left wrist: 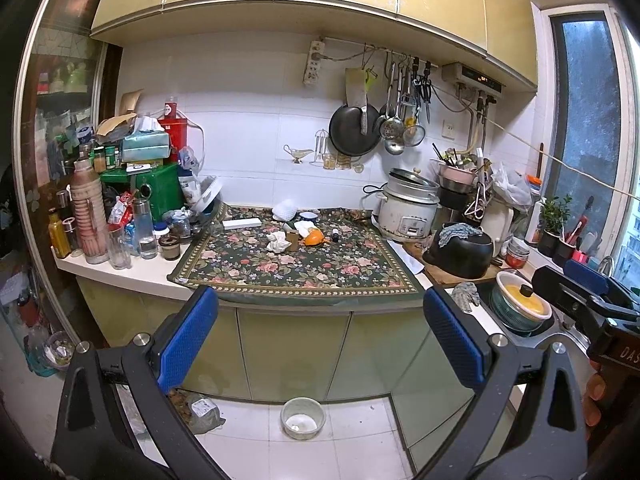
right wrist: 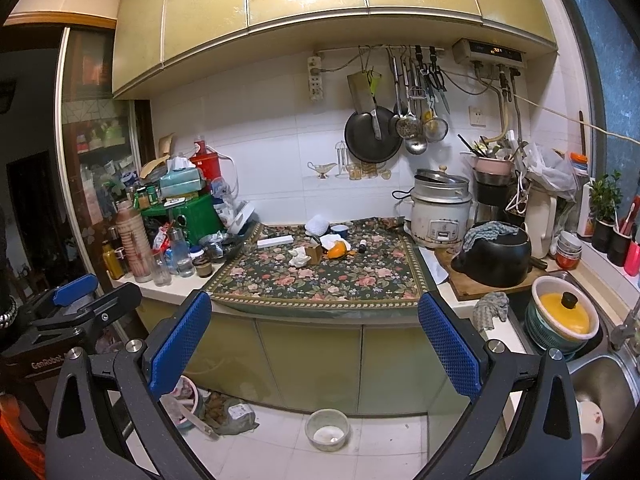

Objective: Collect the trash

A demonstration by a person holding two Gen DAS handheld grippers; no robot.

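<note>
Trash lies on a floral cloth point(left wrist: 296, 268) point(right wrist: 320, 276) on the counter: a crumpled white tissue point(left wrist: 279, 242) point(right wrist: 300, 258), orange peel point(left wrist: 313, 237) point(right wrist: 337, 249), a small brown box point(left wrist: 292, 240) point(right wrist: 315, 253), a white foam net point(left wrist: 285, 209) point(right wrist: 317, 224) and a small dark bottle point(left wrist: 335, 234) point(right wrist: 362, 246). My left gripper point(left wrist: 320, 336) is open and empty, held back from the counter front. My right gripper point(right wrist: 316, 336) is open and empty, also in front of the counter. The right gripper shows in the left wrist view point(left wrist: 588, 292) at the right; the left gripper shows in the right wrist view point(right wrist: 76, 300) at the left.
Bottles and jars point(left wrist: 96, 220) crowd the counter's left. A rice cooker point(left wrist: 408, 208), black pot point(left wrist: 460, 252) and sink with a lidded bowl point(left wrist: 520, 300) are at the right. On the floor stand a bowl point(left wrist: 303, 418) and a small bin point(left wrist: 56, 350).
</note>
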